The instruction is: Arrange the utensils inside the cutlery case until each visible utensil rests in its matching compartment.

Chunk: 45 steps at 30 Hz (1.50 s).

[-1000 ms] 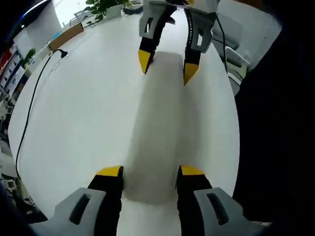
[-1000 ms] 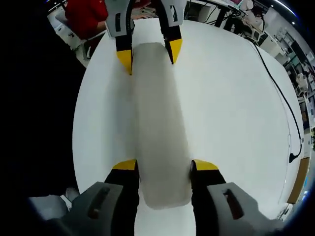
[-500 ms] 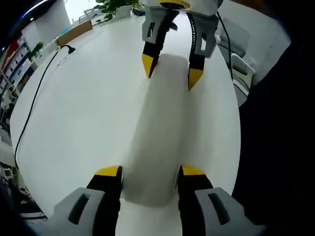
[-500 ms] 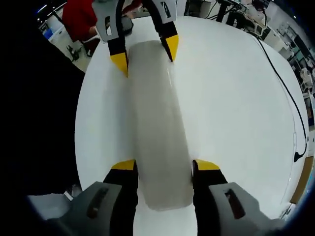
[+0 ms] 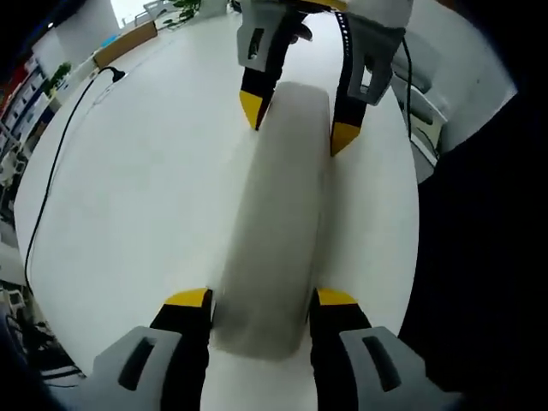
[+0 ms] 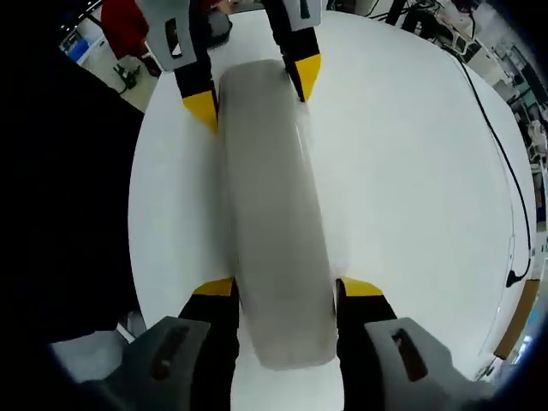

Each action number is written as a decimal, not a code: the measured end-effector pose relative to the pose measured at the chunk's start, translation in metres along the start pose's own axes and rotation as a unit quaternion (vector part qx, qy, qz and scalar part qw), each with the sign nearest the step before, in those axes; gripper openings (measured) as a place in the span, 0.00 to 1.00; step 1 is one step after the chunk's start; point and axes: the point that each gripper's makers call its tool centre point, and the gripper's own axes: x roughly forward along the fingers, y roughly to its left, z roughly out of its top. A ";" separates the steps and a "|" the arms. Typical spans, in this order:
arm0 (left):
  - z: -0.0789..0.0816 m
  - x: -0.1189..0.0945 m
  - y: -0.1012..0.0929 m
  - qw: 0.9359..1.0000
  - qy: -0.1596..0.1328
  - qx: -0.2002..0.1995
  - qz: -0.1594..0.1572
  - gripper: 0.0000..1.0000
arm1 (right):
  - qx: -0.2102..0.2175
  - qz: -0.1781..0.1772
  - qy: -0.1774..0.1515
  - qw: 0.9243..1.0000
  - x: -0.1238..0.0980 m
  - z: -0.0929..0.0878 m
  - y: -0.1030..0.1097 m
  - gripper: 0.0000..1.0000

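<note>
A long pale grey cutlery case with its lid closed lies lengthwise between the two grippers over the white table. My left gripper clasps its near end, one yellow-tipped jaw against each long side. At the far end the right gripper holds it the same way. In the right gripper view the case runs from my right gripper up to the left gripper. No utensils are visible; the inside of the case is hidden.
A black cable trails along the table's far side, also in the right gripper view. A person's dark clothing borders the table edge. A person in red and office desks stand beyond the table.
The case looks larger and more solid in both views, as if raised off the table between the grippers. Both grippers keep their hold at its ends.
</note>
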 end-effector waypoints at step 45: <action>-0.036 -0.264 0.086 0.693 -0.566 -0.425 0.140 1.00 | 0.352 0.035 -0.577 0.736 -0.216 0.033 -0.034 1.00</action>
